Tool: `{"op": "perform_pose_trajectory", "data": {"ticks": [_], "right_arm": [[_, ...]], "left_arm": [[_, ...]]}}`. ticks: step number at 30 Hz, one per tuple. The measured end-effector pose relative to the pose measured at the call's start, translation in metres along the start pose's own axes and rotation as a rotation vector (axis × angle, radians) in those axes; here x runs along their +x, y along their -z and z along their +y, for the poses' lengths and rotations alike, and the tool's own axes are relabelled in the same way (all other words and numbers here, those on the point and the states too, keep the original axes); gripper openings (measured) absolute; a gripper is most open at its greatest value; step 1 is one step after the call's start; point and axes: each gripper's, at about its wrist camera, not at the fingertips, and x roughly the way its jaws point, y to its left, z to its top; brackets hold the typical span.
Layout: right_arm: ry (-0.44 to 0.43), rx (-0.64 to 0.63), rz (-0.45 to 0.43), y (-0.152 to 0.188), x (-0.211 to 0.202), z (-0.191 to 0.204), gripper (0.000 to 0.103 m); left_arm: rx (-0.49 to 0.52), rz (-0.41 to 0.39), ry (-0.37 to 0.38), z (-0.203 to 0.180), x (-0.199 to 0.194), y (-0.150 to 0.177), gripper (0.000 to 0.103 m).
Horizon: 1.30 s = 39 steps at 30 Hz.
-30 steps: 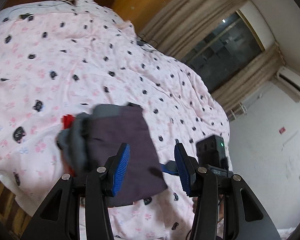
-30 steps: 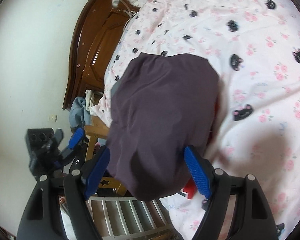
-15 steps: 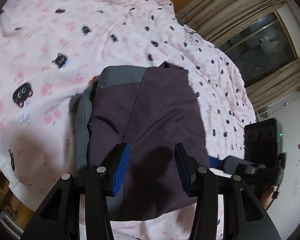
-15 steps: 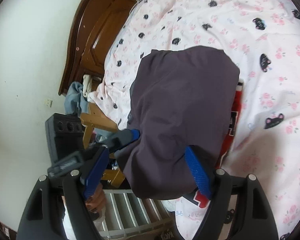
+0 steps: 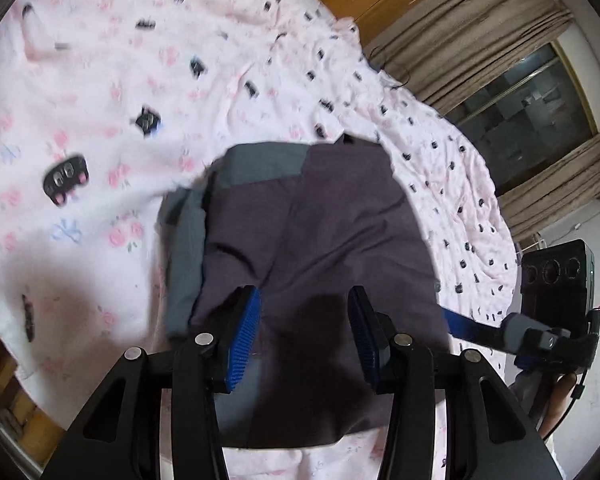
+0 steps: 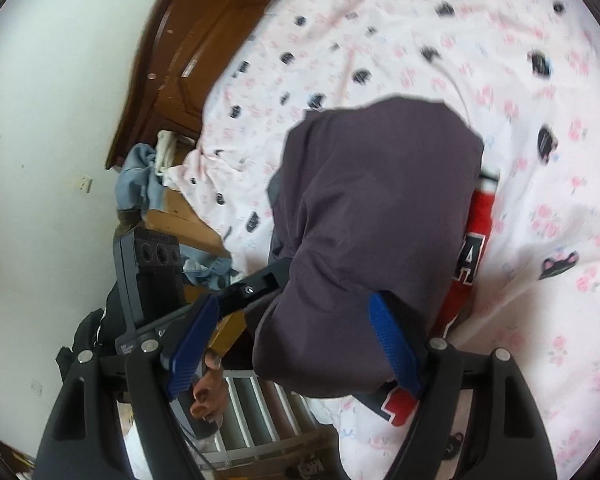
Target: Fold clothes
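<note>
While flat on the bedsheet [image 5: 100,128], folded purple garment [image 5: 320,240], long axis away from left gripper [image 5: 304,336].

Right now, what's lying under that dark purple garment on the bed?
Under the purple garment a red garment with white lettering pokes out along one edge, and grey fabric shows at another. The rest of both is covered; below lies the bedsheet.

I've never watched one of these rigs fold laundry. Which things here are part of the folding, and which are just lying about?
Part of the job:
- dark purple garment with grey panels, folded on the bed
- red garment showing from under it
- left gripper, open above it
- right gripper, open

Just lying about:
- pink bedspread
- blue clothes pile beside the wooden headboard
- curtains
</note>
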Motion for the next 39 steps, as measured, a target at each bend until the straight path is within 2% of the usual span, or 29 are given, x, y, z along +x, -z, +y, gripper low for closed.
{"op": "perform_pose_trajectory", "data": {"ticks": [3,8,17,19,22,27,31,39], "right_arm": [[0.01,-0.042,-0.028,0.001,-0.021,0.01,0.081],[0.108,-0.134,-0.055,0.006,-0.042,0.025,0.081],[0.129,-0.116,-0.073,0.021,-0.064,0.011,0.081],[0.171,-0.144,-0.101,0.026,-0.072,0.017,0.081],[0.308,-0.234,-0.17,0.042,-0.086,0.039,0.081],[0.518,-0.341,-0.252,0.081,-0.09,0.075,0.084],[0.629,-0.343,-0.31,0.113,-0.1,0.088,0.089],[0.659,-0.309,-0.383,0.17,-0.135,0.108,0.09]], "left_arm": [[0.032,-0.023,-0.003,-0.012,-0.011,-0.001,0.041],[0.09,-0.052,-0.025,-0.032,-0.027,-0.001,0.041],[0.139,-0.099,-0.028,-0.057,-0.055,0.004,0.041],[0.191,-0.136,-0.094,-0.07,-0.065,0.008,0.043],[0.241,-0.213,-0.23,-0.089,-0.079,0.024,0.068],[0.295,-0.313,-0.399,-0.117,-0.09,0.06,0.07],[0.329,-0.363,-0.504,-0.131,-0.1,0.089,0.07],[0.36,-0.411,-0.58,-0.172,-0.122,0.143,0.07]]}}
